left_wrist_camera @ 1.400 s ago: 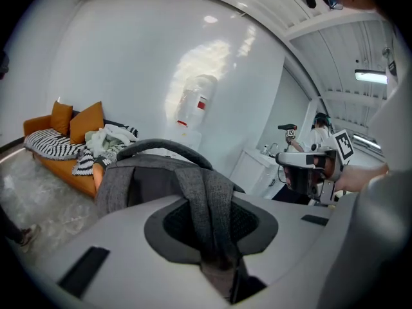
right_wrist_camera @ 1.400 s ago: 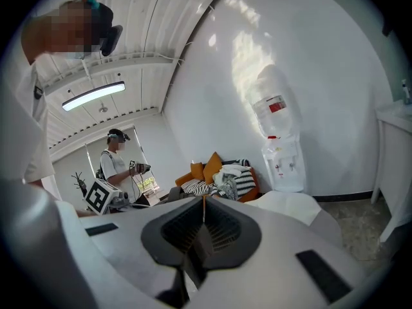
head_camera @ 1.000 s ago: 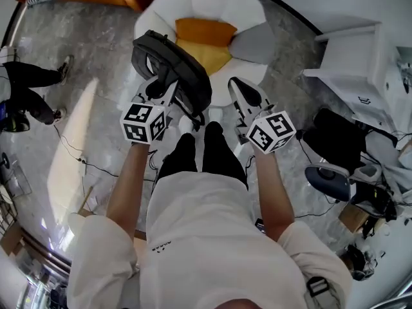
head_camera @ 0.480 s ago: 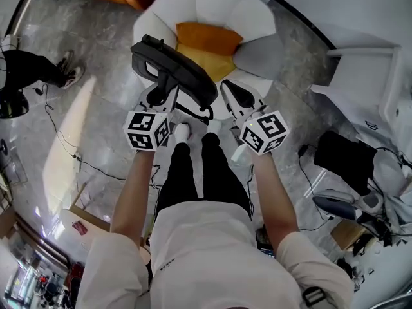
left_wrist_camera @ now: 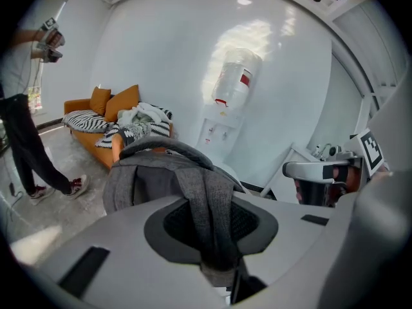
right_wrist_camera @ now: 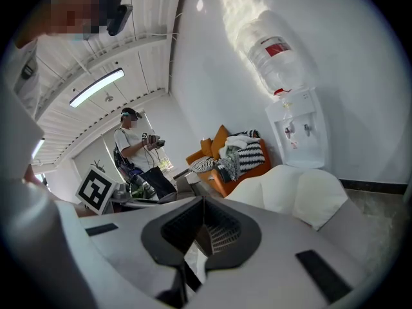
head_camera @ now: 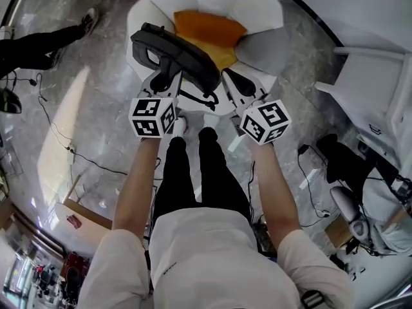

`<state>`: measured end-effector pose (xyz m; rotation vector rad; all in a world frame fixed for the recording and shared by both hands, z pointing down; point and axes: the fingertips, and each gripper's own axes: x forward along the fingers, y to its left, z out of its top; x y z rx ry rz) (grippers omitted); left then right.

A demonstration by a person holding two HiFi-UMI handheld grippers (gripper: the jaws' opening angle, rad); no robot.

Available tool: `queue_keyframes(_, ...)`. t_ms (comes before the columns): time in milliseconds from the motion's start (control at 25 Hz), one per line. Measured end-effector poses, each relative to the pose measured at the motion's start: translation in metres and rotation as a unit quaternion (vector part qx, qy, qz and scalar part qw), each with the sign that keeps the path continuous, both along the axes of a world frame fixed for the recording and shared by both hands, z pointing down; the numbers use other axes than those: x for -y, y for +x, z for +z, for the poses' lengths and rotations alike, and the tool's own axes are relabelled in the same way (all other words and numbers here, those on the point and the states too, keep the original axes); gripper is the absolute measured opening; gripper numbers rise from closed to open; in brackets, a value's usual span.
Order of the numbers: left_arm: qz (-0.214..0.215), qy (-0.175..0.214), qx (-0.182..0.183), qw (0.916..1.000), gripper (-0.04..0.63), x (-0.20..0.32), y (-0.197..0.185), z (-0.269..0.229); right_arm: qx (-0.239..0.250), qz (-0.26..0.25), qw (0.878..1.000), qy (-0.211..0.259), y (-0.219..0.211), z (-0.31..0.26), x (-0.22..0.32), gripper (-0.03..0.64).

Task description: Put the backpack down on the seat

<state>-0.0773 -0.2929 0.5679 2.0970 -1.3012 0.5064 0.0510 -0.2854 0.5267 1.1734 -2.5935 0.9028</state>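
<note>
the left gripper (head_camera: pixel 168 81), clamped on the strap (left_wrist_camera: pixel 205 219) of the backpack (head_camera: pixel 170 49), hangs it over the near-left rim of the seat (head_camera: pixel 257 8); the right gripper (head_camera: pixel 237 85) is pinched together, empty.

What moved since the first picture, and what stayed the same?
Both tools came down and forward toward the white armchair, the left tool carrying the backpack lower toward its seat. Nothing was grabbed or let go: the left tool still grips the backpack strap, and the right tool stays empty.
</note>
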Motion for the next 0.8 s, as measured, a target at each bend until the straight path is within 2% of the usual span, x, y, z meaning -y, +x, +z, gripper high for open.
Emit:
queue_keyframes(360,-0.028,-0.021,0.012,0.9993,0.097,0.004,0.004,0.056,-0.002,-0.002,1.000,-0.021,-0.002,0.050,-0.001,0.025)
queue_keyframes(800,-0.056,-0.023,0.033,0.9976,0.097,0.012,0.007,0.102,-0.014,-0.003,1.000,-0.025,-0.003,0.100,0.006,0.026)
